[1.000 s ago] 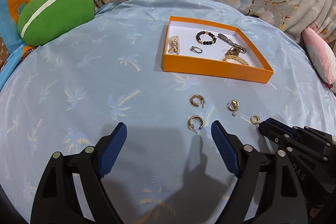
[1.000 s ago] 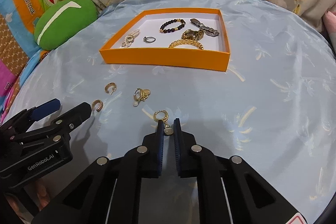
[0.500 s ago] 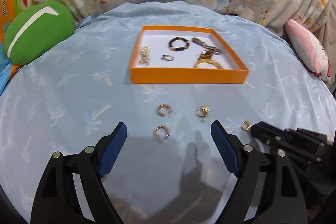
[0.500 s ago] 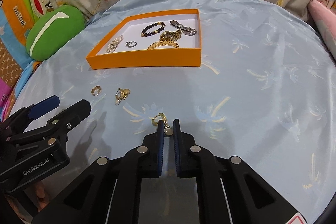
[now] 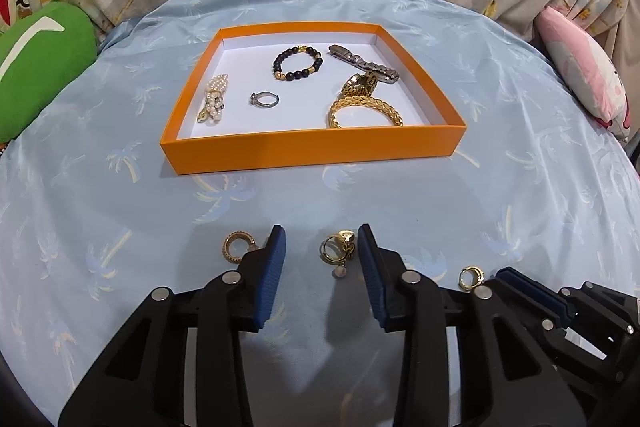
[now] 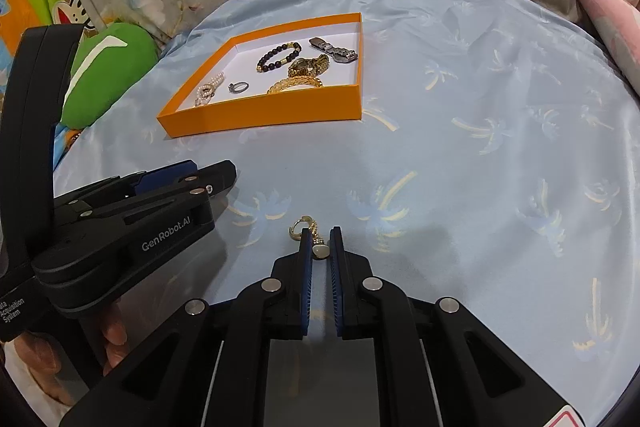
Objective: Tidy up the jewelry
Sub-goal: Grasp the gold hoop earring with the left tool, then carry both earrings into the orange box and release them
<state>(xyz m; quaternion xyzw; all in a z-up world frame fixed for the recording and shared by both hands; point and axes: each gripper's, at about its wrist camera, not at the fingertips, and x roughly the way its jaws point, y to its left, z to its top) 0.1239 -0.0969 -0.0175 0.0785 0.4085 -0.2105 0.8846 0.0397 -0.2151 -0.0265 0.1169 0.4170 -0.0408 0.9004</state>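
A gold earring with a pearl drop (image 5: pixel 338 251) lies on the blue cloth between the blue pads of my left gripper (image 5: pixel 320 261). Its jaws are closing around the earring, and the pads do not press on it. A gold hoop earring (image 5: pixel 238 247) lies just left of the left finger. My right gripper (image 6: pixel 320 241) is shut on a small gold drop earring (image 6: pixel 310 233), which rests low on the cloth; the same earring (image 5: pixel 470 277) shows at its tips in the left wrist view. Beyond stands the orange box (image 5: pixel 312 149), also seen as orange box (image 6: pixel 260 115).
The box holds a pearl piece (image 5: pixel 214 99), a silver ring (image 5: pixel 264 99), a black bead bracelet (image 5: pixel 298 63), a watch (image 5: pixel 362 67) and a gold bracelet (image 5: pixel 364 111). A green cushion (image 5: pixel 36 67) lies far left, a pink one (image 5: pixel 580 75) far right, and floral fabric behind.
My left gripper has moved right, from the two hoop earrings to the pearl-drop earring, and its jaws have narrowed a lot. The right gripper stays shut on its earring.
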